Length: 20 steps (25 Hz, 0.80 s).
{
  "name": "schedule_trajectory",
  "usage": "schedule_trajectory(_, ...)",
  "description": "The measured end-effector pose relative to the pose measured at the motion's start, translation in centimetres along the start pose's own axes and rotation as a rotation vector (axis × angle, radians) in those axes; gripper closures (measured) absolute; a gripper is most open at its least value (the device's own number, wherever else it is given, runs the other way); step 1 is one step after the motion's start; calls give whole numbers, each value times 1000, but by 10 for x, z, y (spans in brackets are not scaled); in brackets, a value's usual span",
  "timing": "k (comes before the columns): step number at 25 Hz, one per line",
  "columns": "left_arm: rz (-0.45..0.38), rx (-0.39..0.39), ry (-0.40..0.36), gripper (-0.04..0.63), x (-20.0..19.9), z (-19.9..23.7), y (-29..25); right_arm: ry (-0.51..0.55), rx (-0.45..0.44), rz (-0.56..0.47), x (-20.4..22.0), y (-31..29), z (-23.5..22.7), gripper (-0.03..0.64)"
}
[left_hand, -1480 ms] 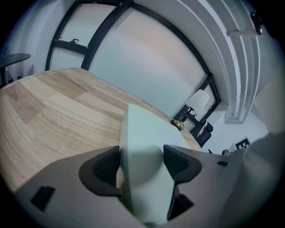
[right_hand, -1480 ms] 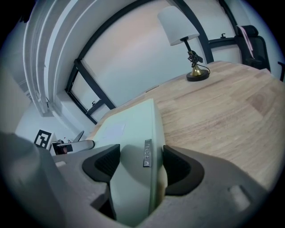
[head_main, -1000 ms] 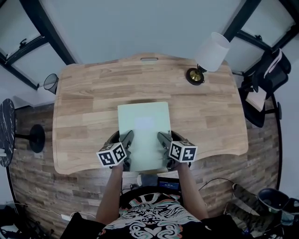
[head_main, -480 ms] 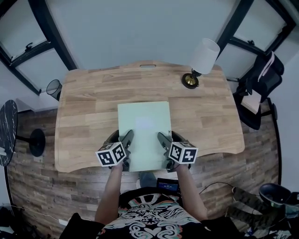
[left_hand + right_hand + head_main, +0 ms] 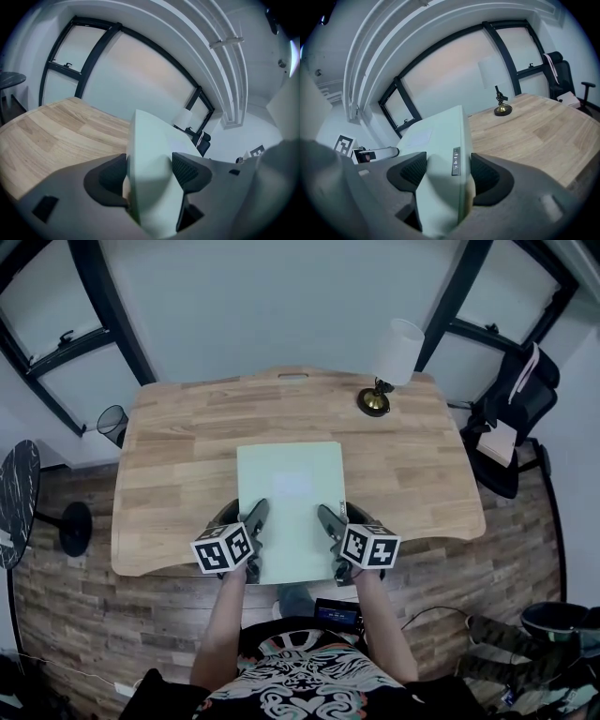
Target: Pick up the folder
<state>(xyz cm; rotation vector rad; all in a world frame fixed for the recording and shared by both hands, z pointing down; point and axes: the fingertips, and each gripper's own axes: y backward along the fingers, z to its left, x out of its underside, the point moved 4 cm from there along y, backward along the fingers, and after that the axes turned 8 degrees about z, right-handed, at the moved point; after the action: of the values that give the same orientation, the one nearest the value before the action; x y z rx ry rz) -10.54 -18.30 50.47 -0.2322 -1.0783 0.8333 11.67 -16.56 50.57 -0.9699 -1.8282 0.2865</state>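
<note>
A pale green folder [image 5: 292,498] is held flat over the wooden desk [image 5: 178,446], its near end out past the desk's front edge. My left gripper [image 5: 255,521] is shut on its near left edge, and in the left gripper view the folder [image 5: 150,164] fills the gap between the dark pads. My right gripper [image 5: 326,523] is shut on the near right edge; in the right gripper view the folder [image 5: 440,159] is clamped edge-on between the pads, a small label on its spine.
A brass-based lamp with a white shade [image 5: 382,381] stands at the desk's far right; its base shows as the lamp [image 5: 502,108] in the right gripper view. A black office chair [image 5: 511,418] sits to the right, a mesh bin [image 5: 111,418] and a round stool [image 5: 19,502] to the left.
Both grippers keep their hold on the folder. The desk and lamp look slightly smaller and further away, as if the view and the folder have risen.
</note>
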Motion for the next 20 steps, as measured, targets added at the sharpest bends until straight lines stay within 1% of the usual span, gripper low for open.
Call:
schedule_trajectory(11,-23,4,-21,304,9,-14,19,9,-2,-28,11,22,5,328)
schedule_trajectory(15,-34,6,-15,304,9,-13,23,21,-4,-30,11,23,8,330)
schedule_trajectory(20,-30,7,-20,304,9,-15,21,4,-10,-33,11,24,5,330)
